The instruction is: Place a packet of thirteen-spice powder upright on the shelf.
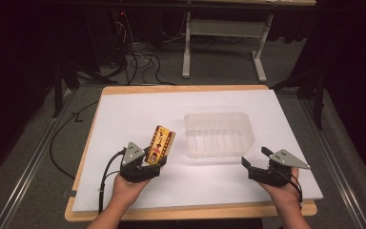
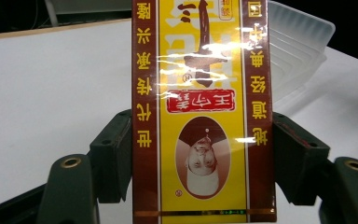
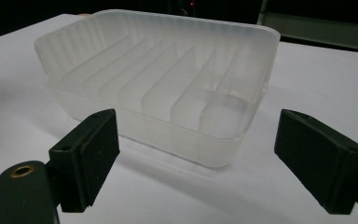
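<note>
A yellow and dark-red printed box [image 1: 160, 144] stands clamped in my left gripper [image 1: 148, 168], lifted a little over the white sheet at the front left. In the left gripper view the box [image 2: 204, 112] runs upward between both pads, which press its two long sides. A clear ribbed plastic tray [image 1: 218, 134] lies empty near the middle of the sheet, to the right of the box. My right gripper [image 1: 256, 157] is at the front right, open, its jaws wide apart and pointing at the tray [image 3: 168, 93], which sits just beyond the fingertips [image 3: 93, 154].
A large white sheet [image 1: 138, 112] covers the wooden table [image 1: 186, 88]. Behind the table, on the dark floor, are cables [image 1: 138, 62] and a white desk frame [image 1: 221, 36]. Metal rails [image 1: 33, 157] run along both sides of the table.
</note>
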Motion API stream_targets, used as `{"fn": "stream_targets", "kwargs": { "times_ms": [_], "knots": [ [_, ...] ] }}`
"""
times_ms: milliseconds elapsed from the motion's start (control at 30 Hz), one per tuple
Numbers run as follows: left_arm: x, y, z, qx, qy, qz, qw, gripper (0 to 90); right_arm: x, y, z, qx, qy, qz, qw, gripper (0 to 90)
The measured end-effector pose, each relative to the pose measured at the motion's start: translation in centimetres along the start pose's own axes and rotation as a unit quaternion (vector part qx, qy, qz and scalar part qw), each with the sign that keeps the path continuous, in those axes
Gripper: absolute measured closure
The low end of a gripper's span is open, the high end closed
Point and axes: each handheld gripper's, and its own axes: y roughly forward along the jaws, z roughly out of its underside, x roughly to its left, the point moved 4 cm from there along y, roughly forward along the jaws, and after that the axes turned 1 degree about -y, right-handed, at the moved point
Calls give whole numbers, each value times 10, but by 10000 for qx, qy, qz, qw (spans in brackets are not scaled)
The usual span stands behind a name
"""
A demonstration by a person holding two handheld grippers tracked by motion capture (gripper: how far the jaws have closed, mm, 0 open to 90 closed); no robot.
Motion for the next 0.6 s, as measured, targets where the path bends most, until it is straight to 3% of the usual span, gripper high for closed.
{"fn": "stream_targets", "kwargs": {
  "times_ms": [300,600],
  "knots": [
    [-20,11,-4,-76,163,242,9995,325,14,-1,-8,-3,-9,-141,9999,143],
    [-33,4,1,-181,341,299,9988,326,34,4,-19,-32,113,-388,9992,125]
  ]
}}
